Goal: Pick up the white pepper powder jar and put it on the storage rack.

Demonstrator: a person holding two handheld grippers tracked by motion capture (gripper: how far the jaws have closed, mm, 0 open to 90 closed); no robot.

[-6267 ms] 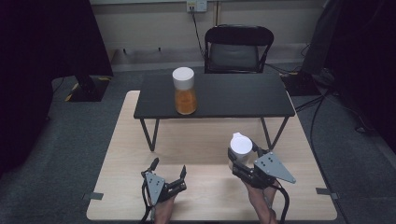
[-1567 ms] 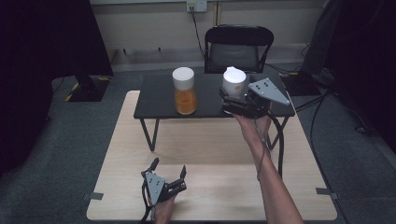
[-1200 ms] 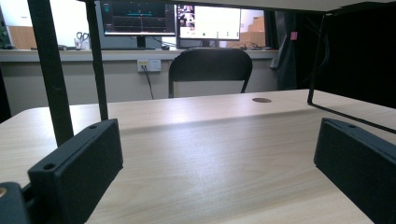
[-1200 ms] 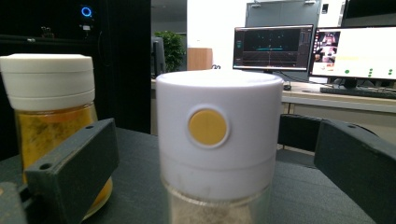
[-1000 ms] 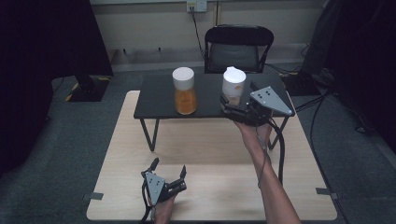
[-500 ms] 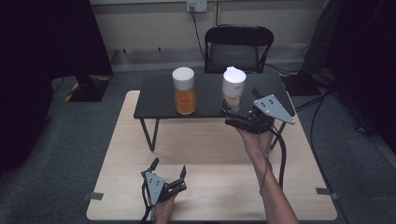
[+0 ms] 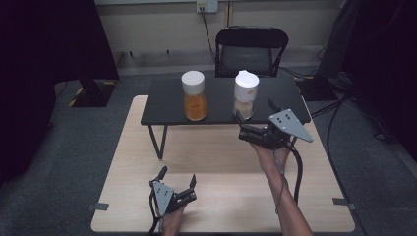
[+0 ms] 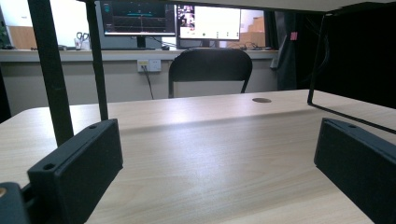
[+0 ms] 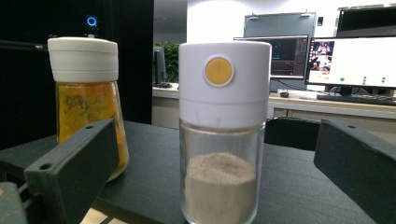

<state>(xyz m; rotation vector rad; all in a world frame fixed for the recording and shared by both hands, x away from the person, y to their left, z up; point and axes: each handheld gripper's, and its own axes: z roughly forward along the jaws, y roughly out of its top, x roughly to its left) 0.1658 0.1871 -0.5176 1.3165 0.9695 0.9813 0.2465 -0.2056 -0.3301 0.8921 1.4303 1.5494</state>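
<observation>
Jar (image 9: pixel 219 135) of pale powder, upright

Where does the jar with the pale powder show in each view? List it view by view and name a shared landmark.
High view: jar with the pale powder stands right of centre on the black shelf.
Right gripper view: the jar stands at centre, upright.
Left gripper view: not in it.
Shared landmark: the orange-filled jar beside it.

Orange-filled jar (image 7: pixel 194 96) with white lid on small black table (image 7: pixel 167 101). Black chair (image 7: pixel 251 50) behind table, wall socket (image 7: pixel 206 6) above. Monitors (image 8: pixel 179 21) on far desk. Grey carpet floor (image 7: pixel 59 162).
</observation>
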